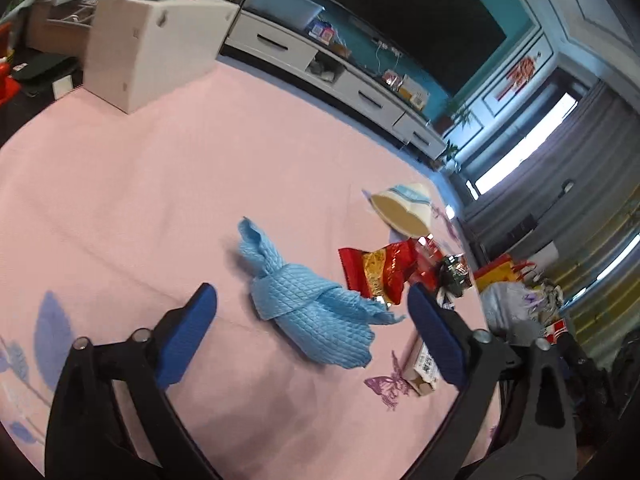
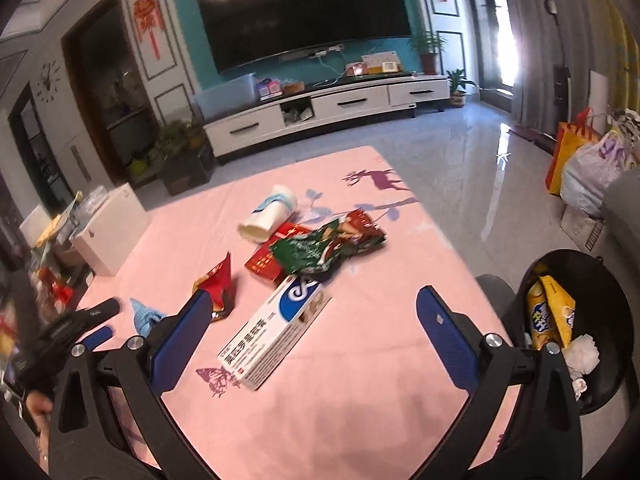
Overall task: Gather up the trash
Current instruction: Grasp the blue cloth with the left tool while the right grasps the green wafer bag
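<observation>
A crumpled blue cloth wipe point(image 1: 312, 308) lies on the pink tablecloth point(image 1: 160, 180), between the fingers of my open, empty left gripper point(image 1: 312, 300). Beyond it lie a red-and-gold snack wrapper point(image 1: 380, 272) and a tipped paper cup point(image 1: 404, 208). In the right wrist view my right gripper point(image 2: 316, 304) is open and empty over a white-and-blue toothpaste box point(image 2: 276, 328). Behind the box lie a green wrapper point(image 2: 320, 248), a red packet point(image 2: 264, 264), a red wrapper point(image 2: 218, 284) and the cup point(image 2: 268, 212). The left gripper point(image 2: 94, 324) shows at the left by the wipe point(image 2: 146, 312).
A black trash bin point(image 2: 600, 280) with a yellow snack bag and crumpled tissues stands off the table's right edge. A white box point(image 1: 152, 44) stands at the table's far left corner. Bags point(image 2: 588, 160) sit on the floor at the right. A TV cabinet point(image 2: 328, 108) lines the far wall.
</observation>
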